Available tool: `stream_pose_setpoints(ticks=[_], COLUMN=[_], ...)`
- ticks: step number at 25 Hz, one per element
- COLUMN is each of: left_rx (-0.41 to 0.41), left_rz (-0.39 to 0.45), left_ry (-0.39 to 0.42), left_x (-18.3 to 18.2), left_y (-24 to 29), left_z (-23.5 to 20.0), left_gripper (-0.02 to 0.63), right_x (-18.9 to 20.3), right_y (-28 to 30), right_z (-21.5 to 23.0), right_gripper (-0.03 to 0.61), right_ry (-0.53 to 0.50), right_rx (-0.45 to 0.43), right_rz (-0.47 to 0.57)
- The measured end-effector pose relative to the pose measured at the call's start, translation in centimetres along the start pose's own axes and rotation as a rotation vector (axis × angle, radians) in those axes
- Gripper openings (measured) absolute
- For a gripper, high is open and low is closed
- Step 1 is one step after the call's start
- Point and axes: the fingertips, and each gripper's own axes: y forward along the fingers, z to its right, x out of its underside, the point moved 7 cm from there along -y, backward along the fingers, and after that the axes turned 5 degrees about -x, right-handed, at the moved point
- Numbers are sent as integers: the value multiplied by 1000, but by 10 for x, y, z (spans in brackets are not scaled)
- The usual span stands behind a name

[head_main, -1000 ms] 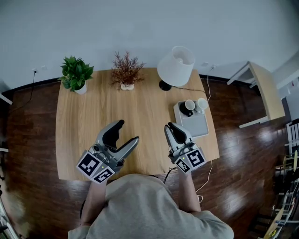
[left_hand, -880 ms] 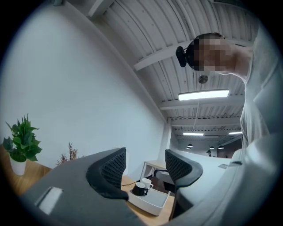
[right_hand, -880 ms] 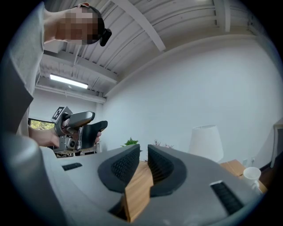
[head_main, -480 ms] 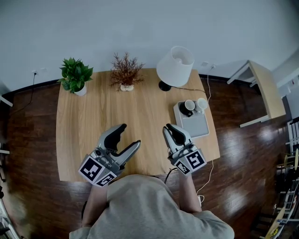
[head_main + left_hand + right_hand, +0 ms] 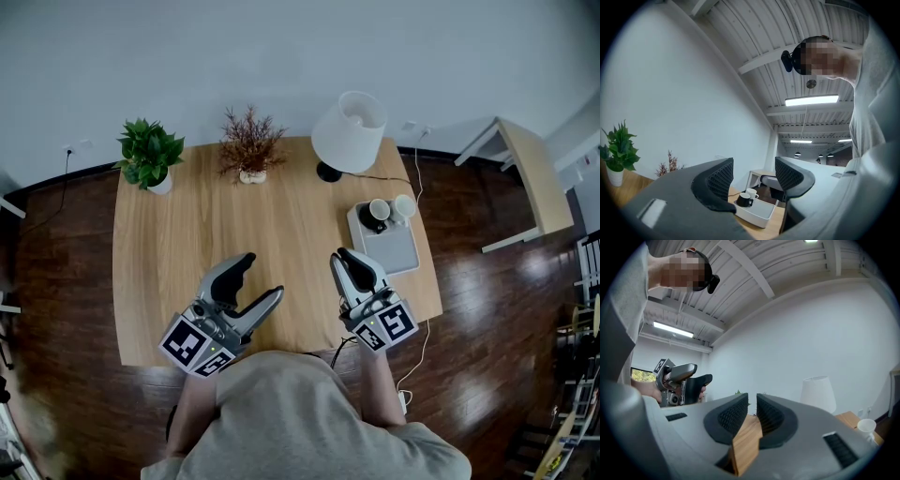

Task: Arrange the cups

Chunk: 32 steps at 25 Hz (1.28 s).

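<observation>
Hovering over tabletop [image 5: 187,234]: left gripper [image 5: 262,276], fingers spread, empty; right gripper [image 5: 345,257], fingers pressed together. Black cup [image 5: 378,212], white cup [image 5: 405,206] stand in tray [image 5: 398,248].

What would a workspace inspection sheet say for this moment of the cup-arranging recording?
Surface: light wooden table.
Job's things: black cup and white cup side by side at the far end of a grey tray.
Clutter: green plant, dried plant and lamp along the far edge.
Grippers: left gripper with fingers apart, empty; right gripper with fingers together, empty; both over the near edge.
Cables: lamp cord crosses the table's far right corner; a white cord runs below the near right corner.
Surroundings: dark wood floor, white wall, side table at right.
</observation>
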Motion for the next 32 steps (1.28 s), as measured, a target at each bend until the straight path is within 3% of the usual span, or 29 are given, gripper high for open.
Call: stream_pose_setpoints(ticks=[16,32], left_rx=[-3,1], left_rz=[-10,-21], left_ry=[-28,-35], left_x=[7,10], left_y=[-2,-1], left_z=[2,5], left_gripper=[288,288], right_x=[-6,2], right_y=[-16,-25], right_z=[13,16], right_gripper=[51,51], right_ry=[-6,9], right_rx=[81,92], right_rz=[9,-9])
